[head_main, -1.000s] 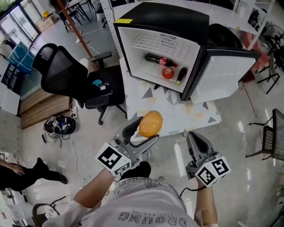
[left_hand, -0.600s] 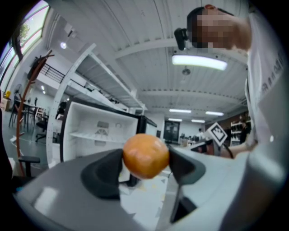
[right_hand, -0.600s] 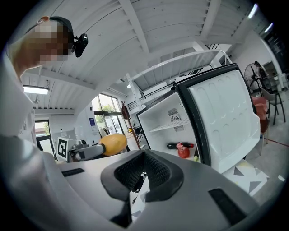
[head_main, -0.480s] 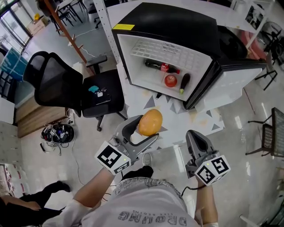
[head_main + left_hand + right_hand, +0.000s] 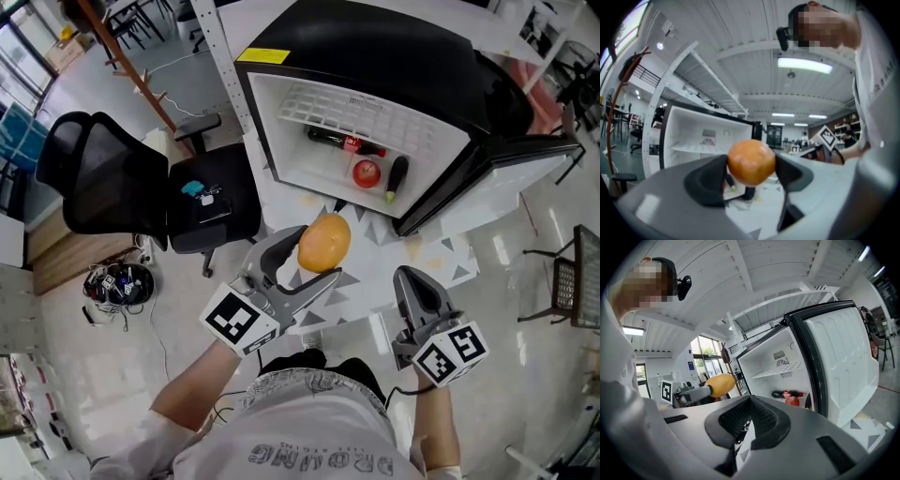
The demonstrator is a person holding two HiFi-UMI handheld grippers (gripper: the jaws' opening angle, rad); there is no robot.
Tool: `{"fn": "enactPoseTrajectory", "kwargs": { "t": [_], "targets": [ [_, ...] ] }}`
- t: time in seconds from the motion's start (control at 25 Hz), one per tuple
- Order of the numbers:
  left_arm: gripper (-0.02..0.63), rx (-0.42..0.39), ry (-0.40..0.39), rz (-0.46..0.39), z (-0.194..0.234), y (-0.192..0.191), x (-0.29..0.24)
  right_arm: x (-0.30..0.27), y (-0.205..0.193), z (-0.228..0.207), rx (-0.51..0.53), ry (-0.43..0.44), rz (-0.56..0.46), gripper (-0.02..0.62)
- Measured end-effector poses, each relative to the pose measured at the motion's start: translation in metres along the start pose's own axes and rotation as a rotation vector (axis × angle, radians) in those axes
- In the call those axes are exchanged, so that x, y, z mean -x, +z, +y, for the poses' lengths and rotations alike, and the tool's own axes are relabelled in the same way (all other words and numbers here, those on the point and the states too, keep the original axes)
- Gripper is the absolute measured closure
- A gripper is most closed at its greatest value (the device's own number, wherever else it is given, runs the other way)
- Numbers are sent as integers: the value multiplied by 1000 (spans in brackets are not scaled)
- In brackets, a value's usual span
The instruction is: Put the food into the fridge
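left gripper (image 5: 310, 265) jaws clamp the orange (image 5: 324, 243), held in the air before the open fridge (image 5: 375, 56). right gripper (image 5: 417, 286) jaws sit pressed together, empty. bottle (image 5: 342, 142) and apple (image 5: 366, 172) lie inside the fridge, toward its right wall.

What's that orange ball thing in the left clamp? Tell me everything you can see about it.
It is a round, orange-yellow fruit, smooth and slightly glossy, whole and unmarked, with no stem or leaf showing; real or plastic cannot be told. The left gripper pinches it by two opposite sides between its dark pads, so it hangs in the air, touching nothing else, in front of the open fridge and not yet inside it.
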State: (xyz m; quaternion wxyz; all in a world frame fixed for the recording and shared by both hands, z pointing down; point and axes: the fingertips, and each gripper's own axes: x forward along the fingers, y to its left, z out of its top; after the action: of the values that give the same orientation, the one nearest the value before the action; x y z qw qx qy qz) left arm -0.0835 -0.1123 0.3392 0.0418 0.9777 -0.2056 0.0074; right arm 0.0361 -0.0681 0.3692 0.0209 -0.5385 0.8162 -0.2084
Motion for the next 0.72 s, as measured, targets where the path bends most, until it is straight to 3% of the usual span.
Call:
{"fn": "enactPoseTrajectory", "kwargs": {
  "t": [0.72],
  "targets": [
    [279,-81,-32,18,43,19,-79,-28,38,-43,53,-1,-51,594]
  ]
}}
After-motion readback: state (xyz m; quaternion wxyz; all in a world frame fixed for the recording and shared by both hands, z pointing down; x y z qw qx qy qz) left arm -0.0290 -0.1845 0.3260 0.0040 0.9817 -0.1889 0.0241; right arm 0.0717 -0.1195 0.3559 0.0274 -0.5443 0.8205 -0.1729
